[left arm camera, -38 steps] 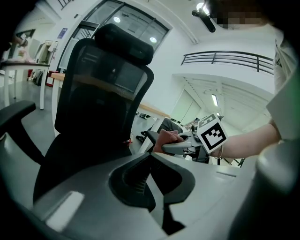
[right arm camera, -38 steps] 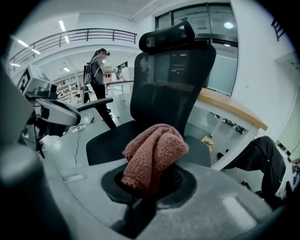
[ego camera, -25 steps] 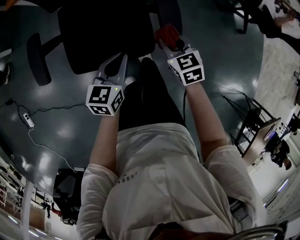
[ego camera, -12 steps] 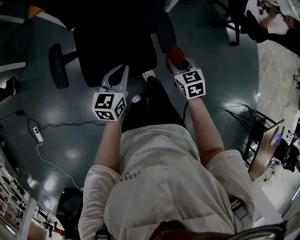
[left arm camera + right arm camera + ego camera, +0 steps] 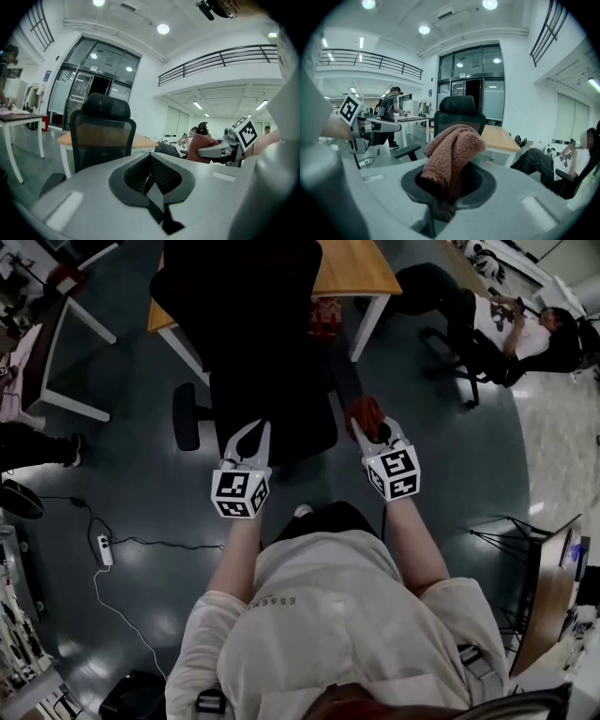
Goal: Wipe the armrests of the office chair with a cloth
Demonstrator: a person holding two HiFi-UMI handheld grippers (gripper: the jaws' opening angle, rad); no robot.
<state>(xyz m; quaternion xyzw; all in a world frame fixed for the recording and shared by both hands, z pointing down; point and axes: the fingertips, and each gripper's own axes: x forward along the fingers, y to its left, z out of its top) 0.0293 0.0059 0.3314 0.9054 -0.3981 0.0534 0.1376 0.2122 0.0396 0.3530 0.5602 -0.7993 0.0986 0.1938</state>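
Reddish cloth (image 5: 452,154) bunched in right tongs (image 5: 443,197), centre-right of head view, near the office chair (image 5: 272,381)'s right-hand armrest (image 5: 342,381), apparently not touching. Left tongs (image 5: 152,187) pressed together, empty. Looks like wiping not begun; both armrests left.
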